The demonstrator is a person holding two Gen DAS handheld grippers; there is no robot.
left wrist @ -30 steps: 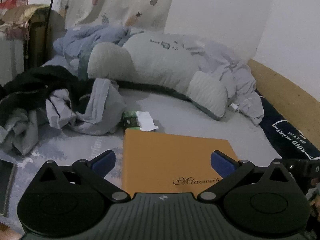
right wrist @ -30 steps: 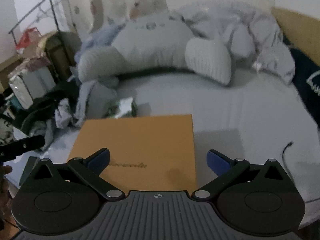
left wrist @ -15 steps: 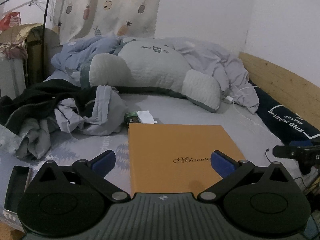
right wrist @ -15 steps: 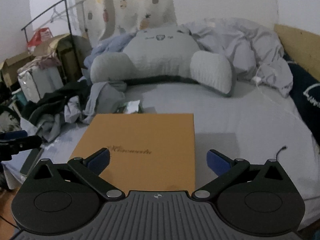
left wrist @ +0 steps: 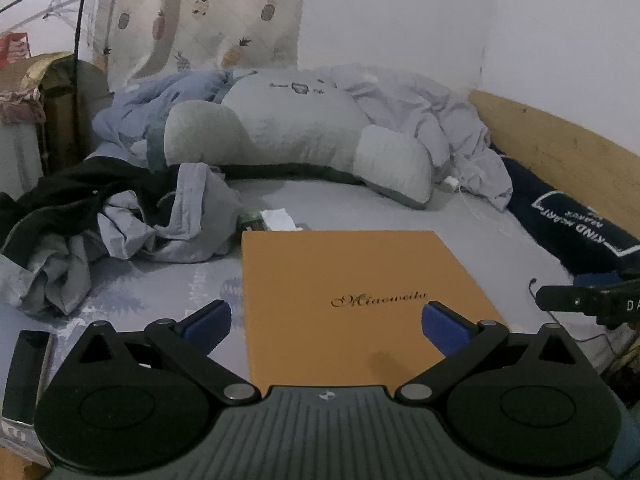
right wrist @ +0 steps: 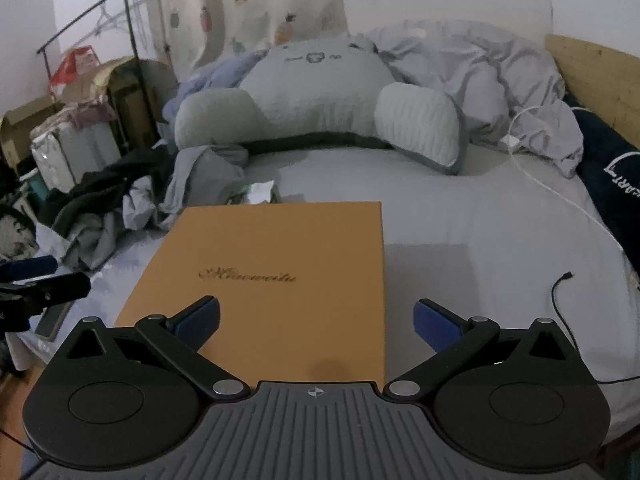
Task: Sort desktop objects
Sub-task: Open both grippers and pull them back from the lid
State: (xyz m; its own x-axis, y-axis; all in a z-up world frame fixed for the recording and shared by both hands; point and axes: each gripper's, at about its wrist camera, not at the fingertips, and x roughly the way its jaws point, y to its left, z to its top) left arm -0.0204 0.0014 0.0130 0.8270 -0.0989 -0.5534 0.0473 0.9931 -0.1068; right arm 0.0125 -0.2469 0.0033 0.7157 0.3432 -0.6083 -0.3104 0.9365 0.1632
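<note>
A flat orange box [left wrist: 352, 288] with gold script lies on the grey bed; it also shows in the right wrist view [right wrist: 276, 276]. A small green packet with white paper [left wrist: 268, 220] lies just behind it, also in the right wrist view [right wrist: 260, 194]. A dark phone [left wrist: 26, 372] lies at the bed's near left edge. My left gripper [left wrist: 326, 326] is open and empty, held above the box's near edge. My right gripper [right wrist: 316, 322] is open and empty, above the box's near right part. Each gripper's tip shows in the other's view.
A large grey cushion [right wrist: 320, 96] and crumpled bedding lie at the back. A heap of clothes [left wrist: 100, 216] lies left. A dark blue pillow [left wrist: 572, 224] lies right by the wooden board. A black cable [right wrist: 560, 292] and a white charger cable [right wrist: 540, 176] lie on the sheet.
Both grippers have drawn back and risen a little, so more of the room and bed shows. The jaws stayed open and the box has not moved.
</note>
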